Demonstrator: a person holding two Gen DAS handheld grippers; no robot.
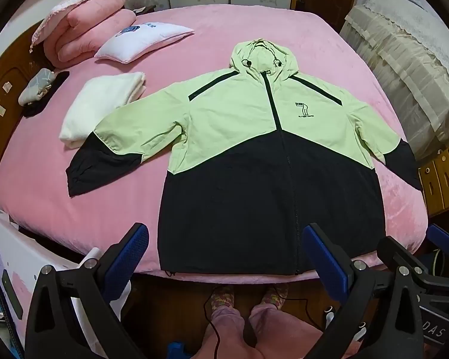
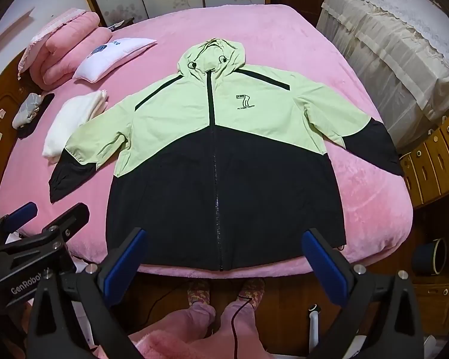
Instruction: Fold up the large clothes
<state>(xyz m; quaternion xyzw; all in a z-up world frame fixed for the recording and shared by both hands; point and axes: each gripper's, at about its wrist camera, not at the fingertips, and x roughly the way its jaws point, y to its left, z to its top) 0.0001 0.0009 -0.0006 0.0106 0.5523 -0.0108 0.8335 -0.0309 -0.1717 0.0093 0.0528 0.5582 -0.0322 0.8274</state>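
Note:
A light-green and black hooded zip jacket (image 1: 248, 149) lies flat, front up, on the pink bed (image 1: 212, 30), sleeves spread, hood far, hem at the near edge; it also shows in the right wrist view (image 2: 224, 149). My left gripper (image 1: 226, 251) is open and empty, held above the hem at the bed's near edge. My right gripper (image 2: 224, 254) is open and empty, also above the hem. Each gripper shows at the other view's side: the right one (image 1: 419, 257) and the left one (image 2: 45, 218).
A folded white cloth (image 1: 101, 104) lies by the jacket's left sleeve. A white pillow (image 1: 140, 42) and pink quilts (image 1: 86, 30) are at the far left. A wooden headboard (image 1: 6, 89) stands left; drawers (image 1: 443, 176) and a covered piece of furniture (image 1: 404, 59) stand right. Feet (image 1: 248, 296) are below.

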